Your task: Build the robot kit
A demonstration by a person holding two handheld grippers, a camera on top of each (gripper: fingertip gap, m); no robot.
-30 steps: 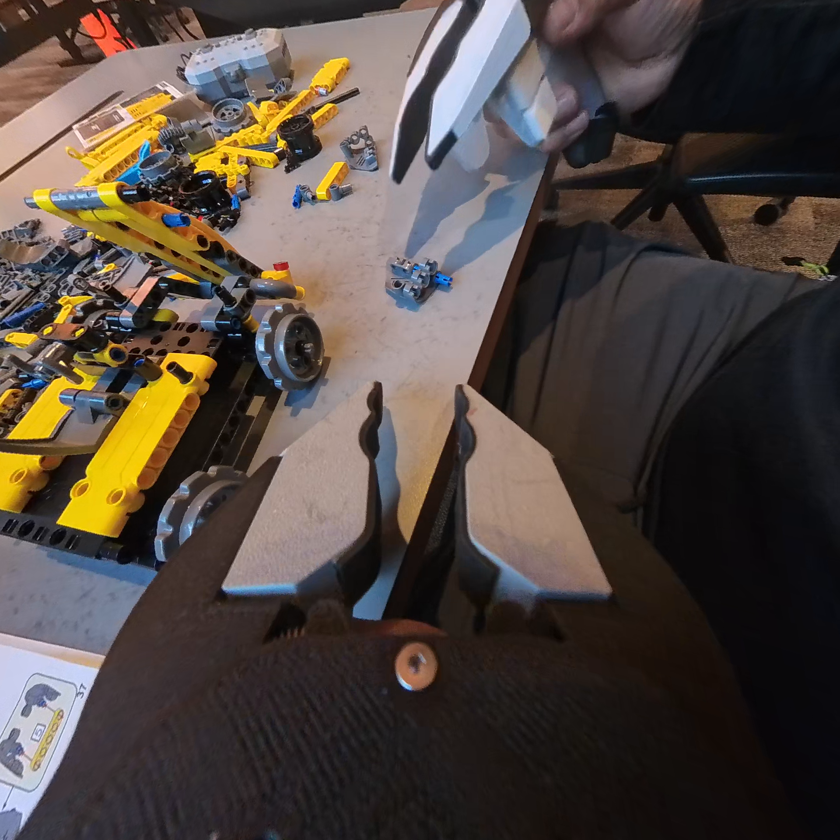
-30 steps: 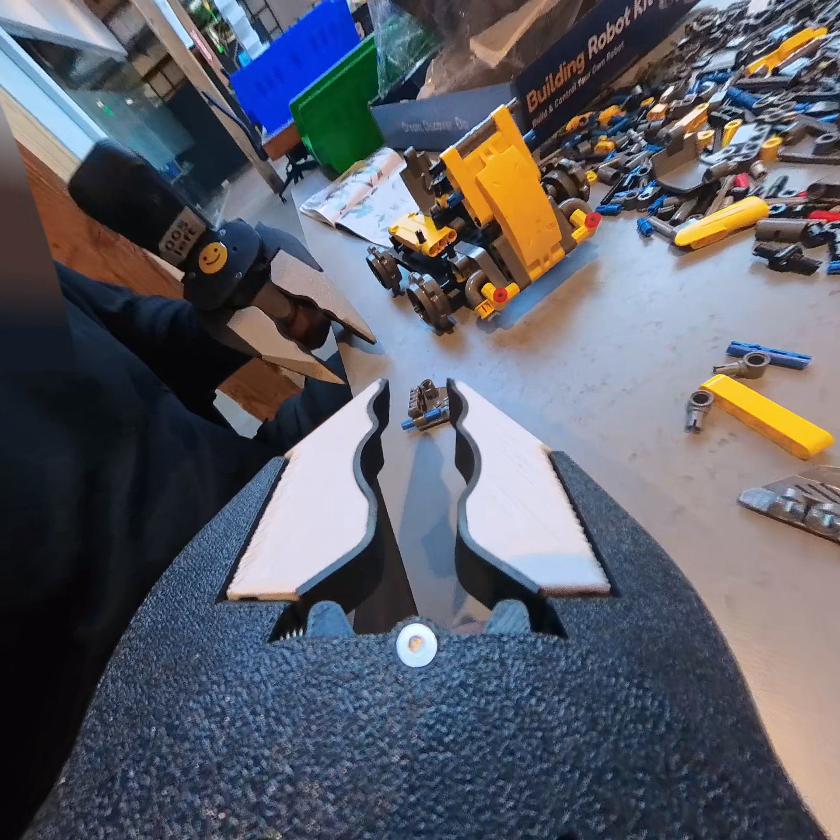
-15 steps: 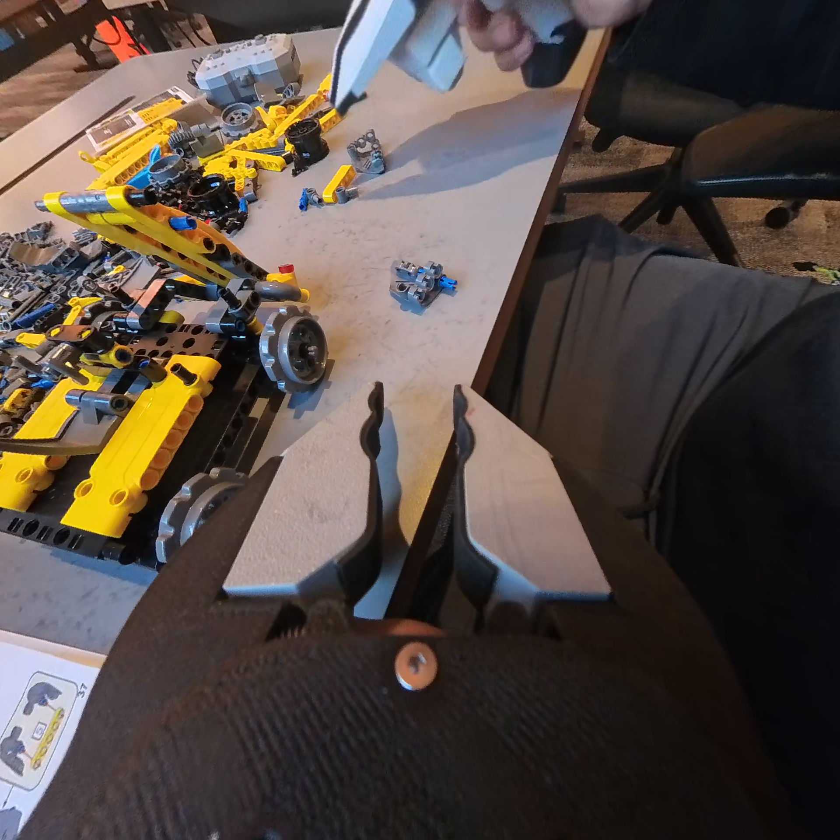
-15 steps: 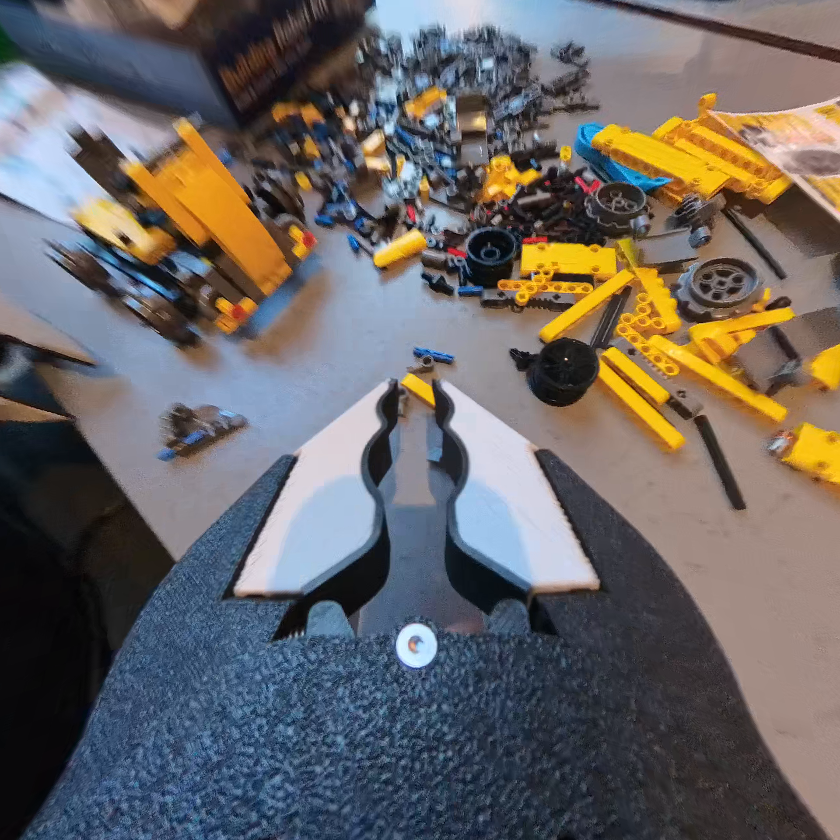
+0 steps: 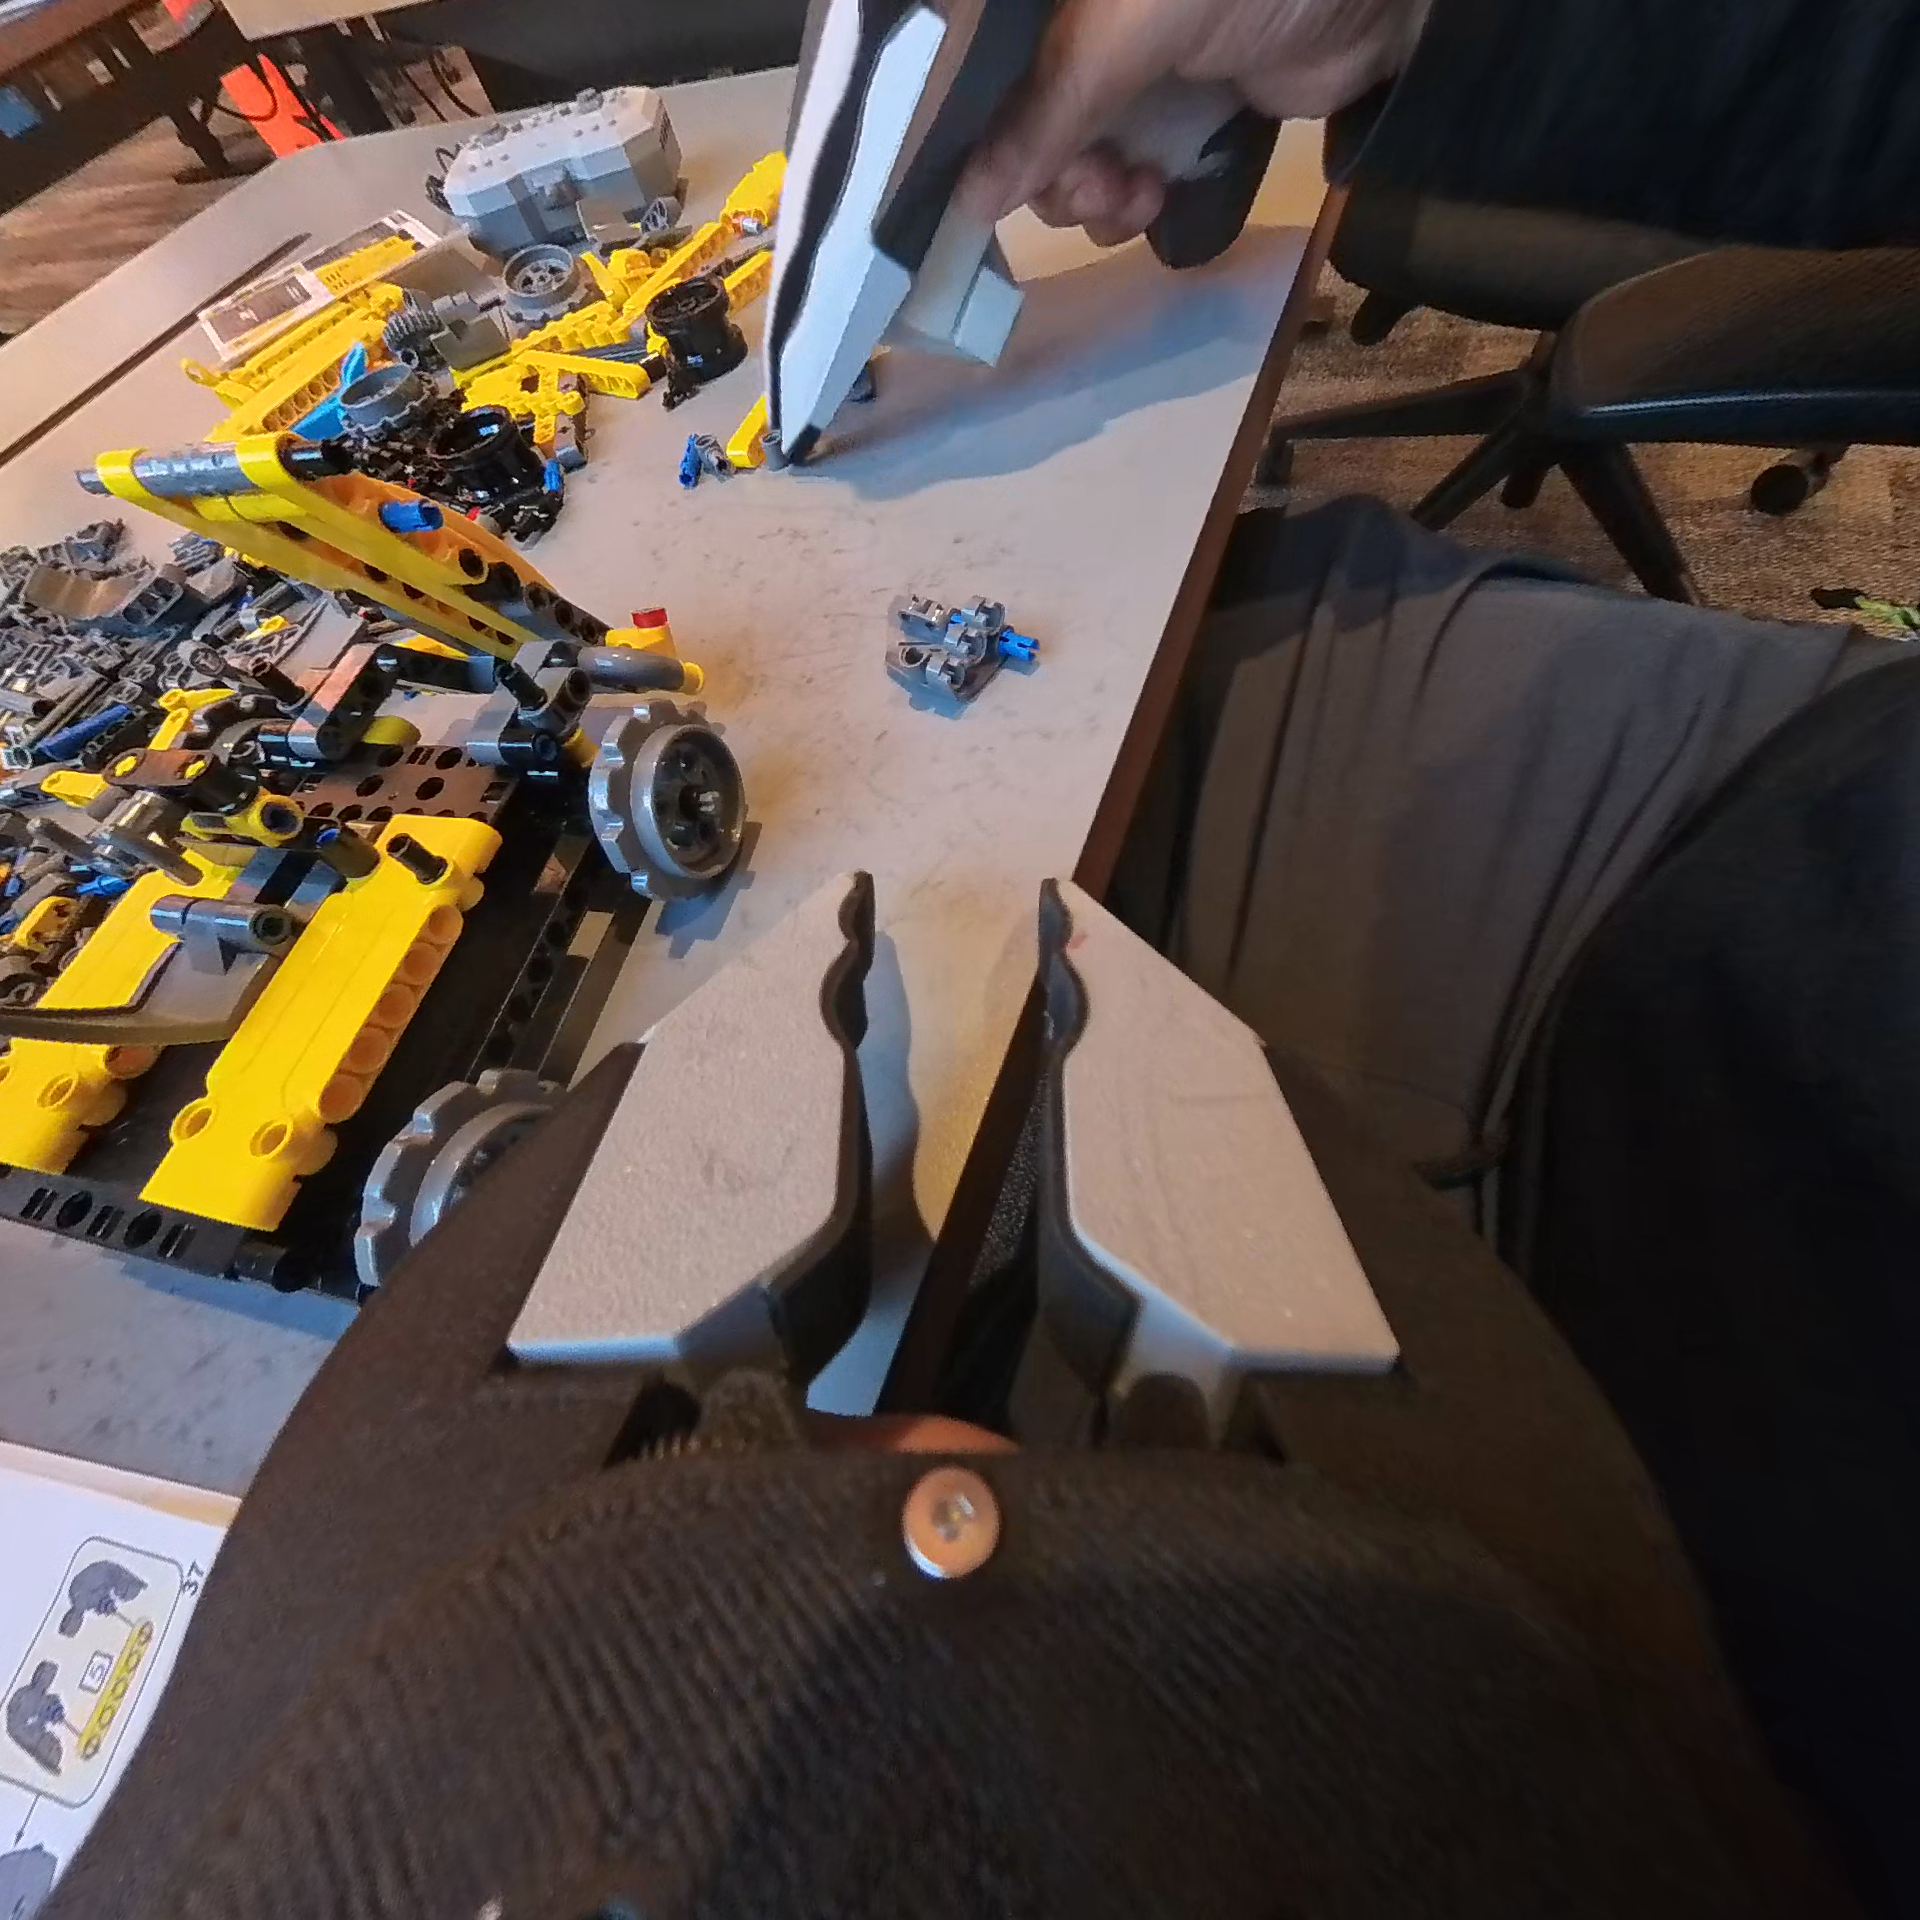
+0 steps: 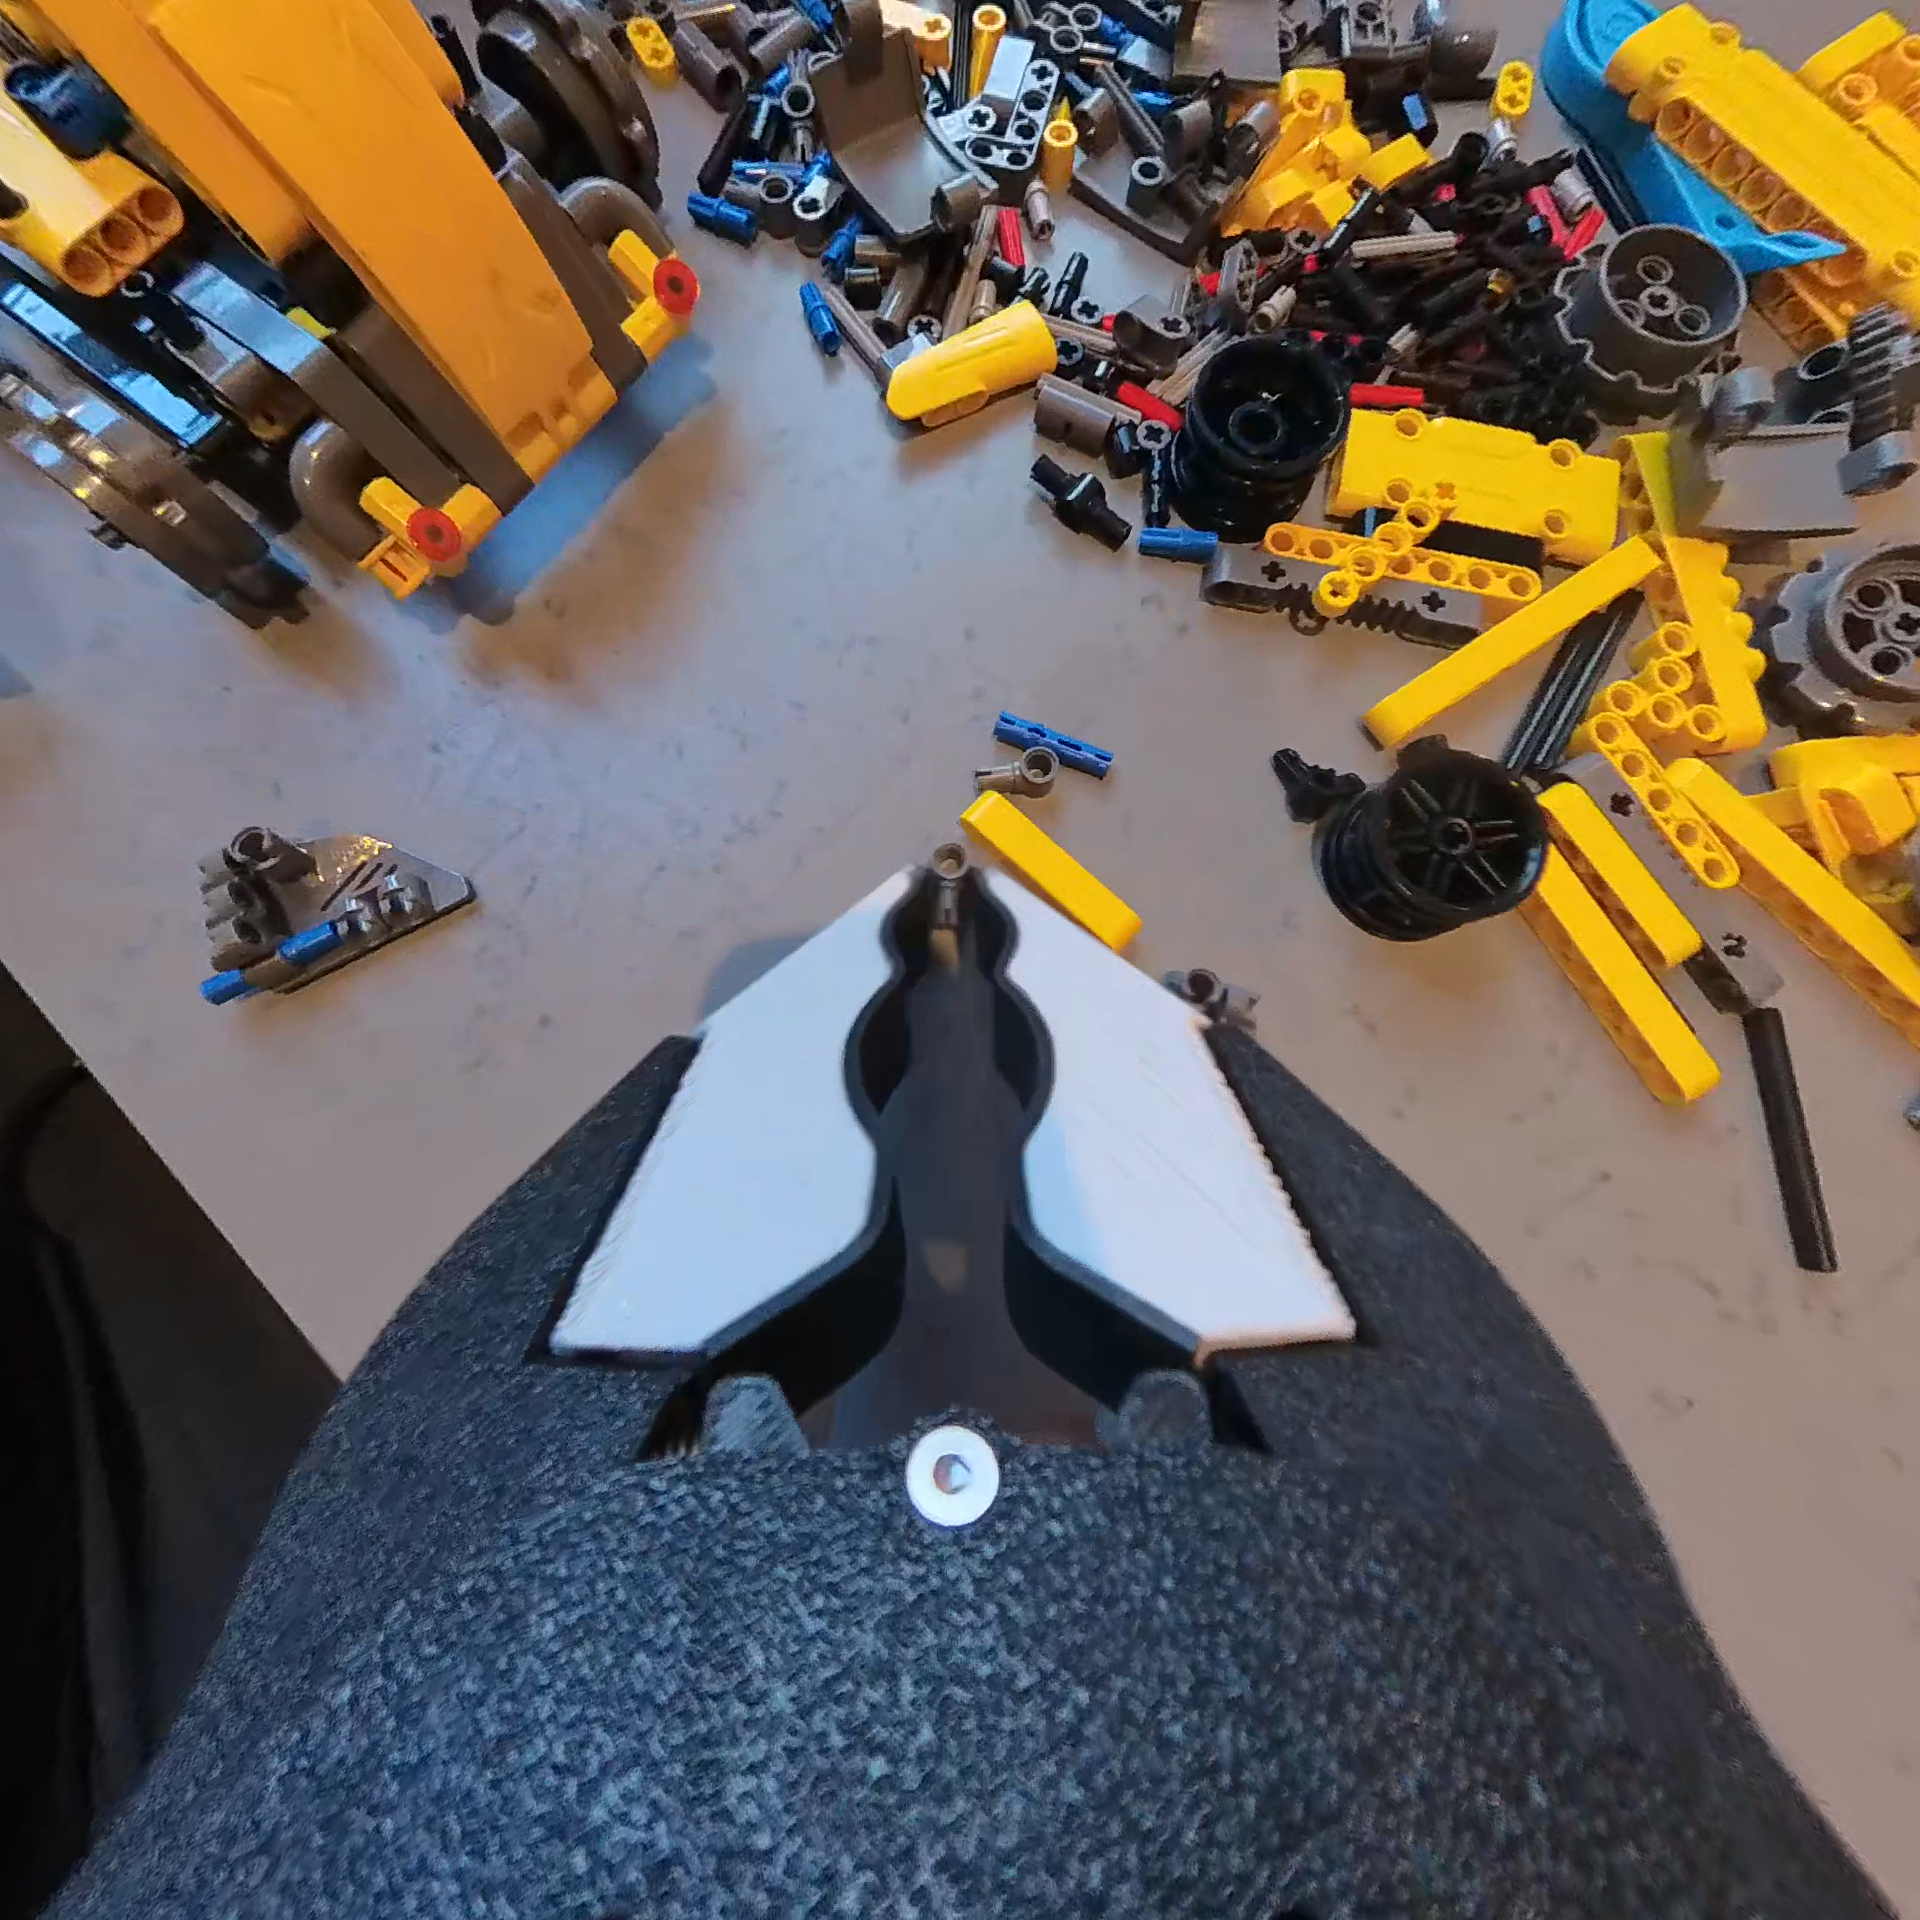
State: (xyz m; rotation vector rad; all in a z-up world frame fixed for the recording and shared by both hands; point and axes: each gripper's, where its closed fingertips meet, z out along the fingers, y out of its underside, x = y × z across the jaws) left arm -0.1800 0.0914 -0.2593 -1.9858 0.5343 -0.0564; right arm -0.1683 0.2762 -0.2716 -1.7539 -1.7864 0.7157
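The right tongs are pinching a small grey connector pin at their tips, down on the grey bench, just beside a short yellow beam and near a blue axle. The left tongs are hovering narrowly parted and holding nothing over the bench edge, near the yellow vehicle model. A small grey assembly is lying apart. A printed instruction booklet is showing; its writing stays unquoted.

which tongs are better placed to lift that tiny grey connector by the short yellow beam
Right. The right tongs are already closed around the small grey connector beside the yellow beam. The left tongs hang open at the table edge, empty and well away.
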